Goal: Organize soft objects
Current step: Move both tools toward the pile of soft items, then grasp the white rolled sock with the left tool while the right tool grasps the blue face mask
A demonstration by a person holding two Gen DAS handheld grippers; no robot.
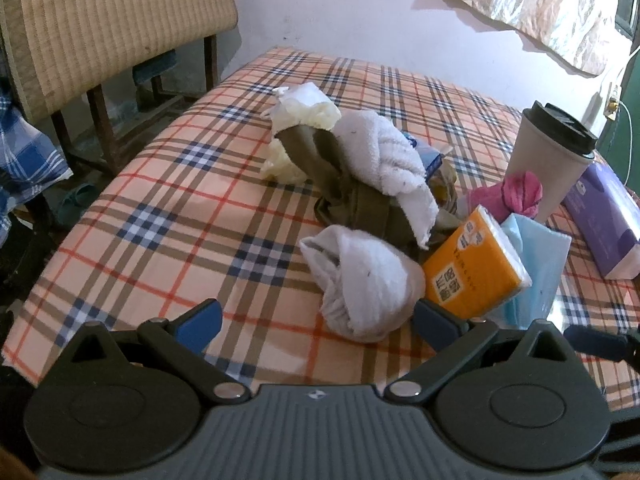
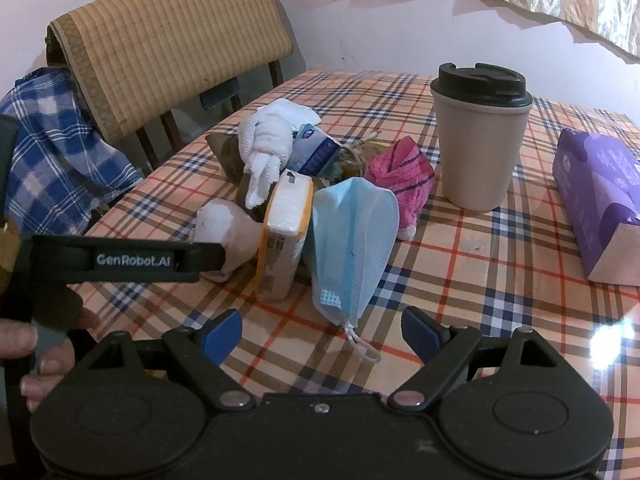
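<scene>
— Where does the pile sit against the tongs?

— On the checked desk point(image 1: 160, 216). The left tongs point(image 1: 316, 324) are spread wide and grip nothing; a rolled white sock point(image 1: 360, 280) lies just ahead of them, nearer the right-hand finger. Behind it stand an orange tissue pack point(image 1: 476, 264) and a blue face mask point(image 1: 540, 264), leaning together.

— And the right tongs?

— The right tongs point(image 2: 322, 330) are released too, empty, with the mask's ear loop point(image 2: 362, 346) lying between the fingers and the mask itself just beyond.

— What does one view give that the other doesn't?

— The left shows an olive cloth point(image 1: 352, 204) under a twisted white towel point(image 1: 384, 156), and a cream plastic bag point(image 1: 300, 116) behind. The right shows the pink cloth point(image 2: 400, 172) whole beside the lidded cup point(image 2: 480, 140), the purple tissue box point(image 2: 600, 200) at the edge — and the person's fingers point(image 2: 24, 344) on the left tool.
</scene>
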